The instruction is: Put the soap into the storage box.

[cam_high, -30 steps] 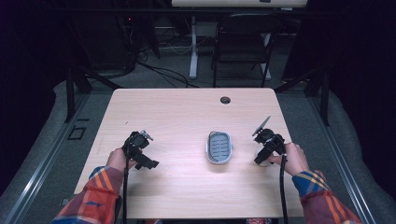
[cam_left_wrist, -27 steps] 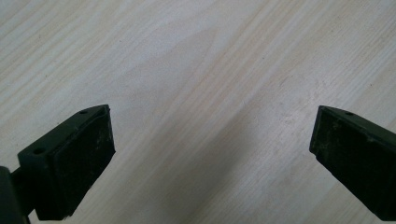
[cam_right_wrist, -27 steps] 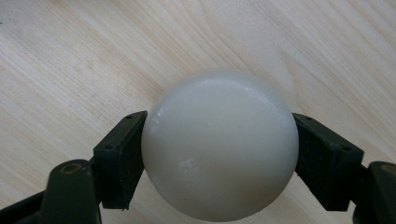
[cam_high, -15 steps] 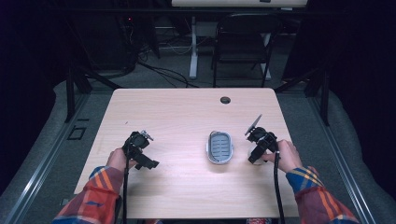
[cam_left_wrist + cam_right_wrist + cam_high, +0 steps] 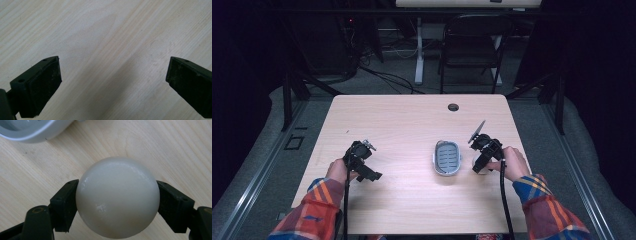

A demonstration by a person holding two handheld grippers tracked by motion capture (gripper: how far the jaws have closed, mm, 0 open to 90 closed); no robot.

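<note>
A smooth white ball (image 5: 117, 195) sits between the two black pads of my right gripper (image 5: 117, 206), which is shut on it just above the wooden table. In the high view the right gripper (image 5: 480, 166) is right beside the right side of a grey oval ridged dish (image 5: 447, 158), and the white ball (image 5: 480, 171) peeks out under its jaws. The dish rim (image 5: 32, 133) curves across the upper left of the right gripper view. My left gripper (image 5: 371, 175) rests over the table's left part, and its jaws (image 5: 113, 82) stand wide open with only bare wood between them.
The light wooden table (image 5: 402, 125) has a small dark cable hole (image 5: 453, 107) near its far edge. A black chair (image 5: 469, 50) and a desk leg stand on the floor beyond the table.
My right gripper has moved left, closer to the grey dish. The left gripper has stayed where it was.
</note>
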